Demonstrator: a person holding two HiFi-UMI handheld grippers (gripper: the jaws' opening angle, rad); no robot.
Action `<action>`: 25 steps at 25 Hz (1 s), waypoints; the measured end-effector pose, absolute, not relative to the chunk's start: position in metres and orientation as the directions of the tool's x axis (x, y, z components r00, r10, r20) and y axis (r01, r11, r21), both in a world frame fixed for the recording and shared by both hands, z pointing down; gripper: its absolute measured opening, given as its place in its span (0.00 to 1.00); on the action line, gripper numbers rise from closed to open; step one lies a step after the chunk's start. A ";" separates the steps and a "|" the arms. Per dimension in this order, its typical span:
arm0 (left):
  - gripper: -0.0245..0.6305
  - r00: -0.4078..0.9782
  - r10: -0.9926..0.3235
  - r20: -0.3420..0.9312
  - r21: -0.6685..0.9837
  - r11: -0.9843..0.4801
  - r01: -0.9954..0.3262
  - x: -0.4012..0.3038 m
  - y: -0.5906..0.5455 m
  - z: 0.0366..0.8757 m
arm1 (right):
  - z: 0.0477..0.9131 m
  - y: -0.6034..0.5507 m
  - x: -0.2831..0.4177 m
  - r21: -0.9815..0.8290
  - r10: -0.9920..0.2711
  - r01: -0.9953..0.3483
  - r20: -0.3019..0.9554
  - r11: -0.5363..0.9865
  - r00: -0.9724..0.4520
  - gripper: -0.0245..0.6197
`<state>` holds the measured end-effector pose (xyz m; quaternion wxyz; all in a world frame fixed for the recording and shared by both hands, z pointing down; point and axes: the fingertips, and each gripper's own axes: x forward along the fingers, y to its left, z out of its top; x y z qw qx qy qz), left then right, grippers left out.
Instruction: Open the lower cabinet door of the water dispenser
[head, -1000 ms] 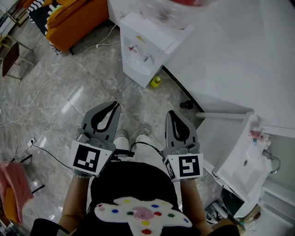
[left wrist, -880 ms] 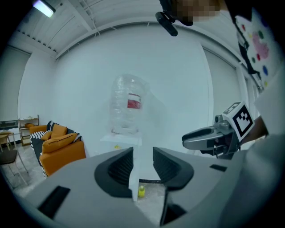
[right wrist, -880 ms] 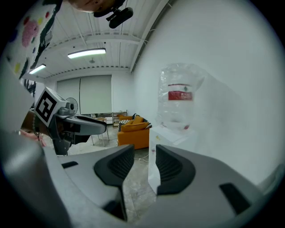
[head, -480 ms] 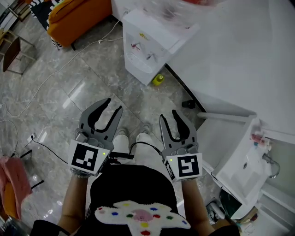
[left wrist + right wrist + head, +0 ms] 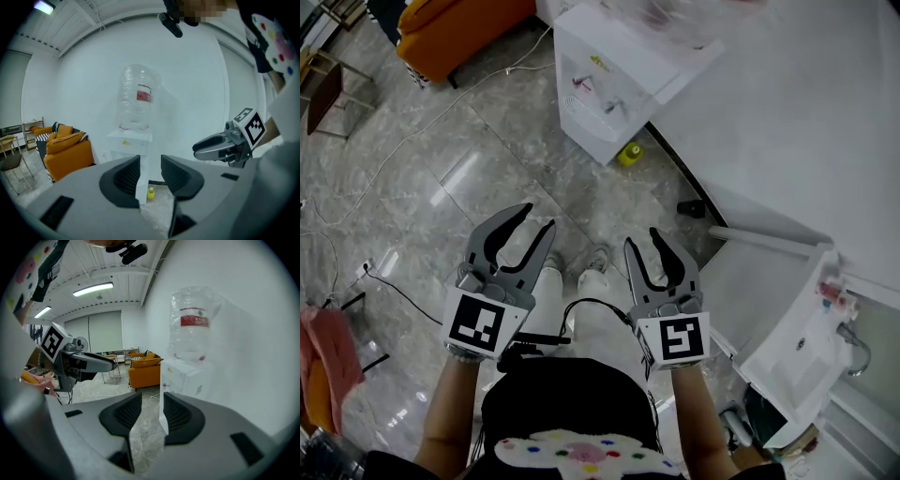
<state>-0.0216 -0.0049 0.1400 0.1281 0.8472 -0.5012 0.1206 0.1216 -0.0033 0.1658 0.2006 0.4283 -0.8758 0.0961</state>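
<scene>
— Where does the water dispenser (image 5: 623,75) stand from the two tools?

— Straight ahead and well apart from both, against the white wall, with a clear bottle (image 5: 137,96) on top. Bare floor (image 5: 487,159) lies between. The left gripper view shows it dead centre through the gap of the jaws. In the right gripper view its near edge sits in the gap and the body runs off to the right.

— And the lower cabinet door (image 5: 598,141)?

— It is the bottom part of the front face, upright, down near the floor, just beside a small yellow thing (image 5: 629,153). No handle or hinge side can be made out from here.

— Are the tools carrying anything?

— No. The left hand-held gripper (image 5: 536,217) and the right hand-held gripper (image 5: 643,238) have both just opened. Their jaws stand apart with nothing between the pads.

— Which is closer?

— Little in it. In the head view the right one lines up a shade better with the door, so I would judge it the likelier to reach. Either way the person must step forward and go low first
</scene>
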 end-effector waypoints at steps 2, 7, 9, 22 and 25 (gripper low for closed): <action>0.25 0.469 -0.817 0.336 0.105 -0.463 -0.880 -0.020 -0.006 0.148 | 0.174 -0.008 0.126 -0.002 -0.717 -0.797 0.436 0.604 -0.545 0.26; 0.25 0.467 -0.810 0.355 0.110 -0.460 -0.881 -0.016 -0.010 0.172 | 0.198 -0.017 0.133 -0.014 -0.710 -0.802 0.456 0.597 -0.536 0.26; 0.25 0.464 -0.808 0.363 0.113 -0.456 -0.883 -0.015 -0.014 0.183 | 0.208 -0.023 0.136 -0.016 -0.709 -0.804 0.461 0.595 -0.534 0.26; 0.25 0.451 -0.797 0.402 0.069 -0.464 -0.883 -0.005 -0.030 0.254 | 0.300 -0.045 0.139 -0.045 -0.646 -0.770 0.515 0.636 -0.563 0.26; 0.25 0.446 -0.794 0.412 0.065 -0.463 -0.884 -0.003 -0.034 0.272 | 0.320 -0.053 0.140 -0.044 -0.639 -0.767 0.524 0.641 -0.564 0.26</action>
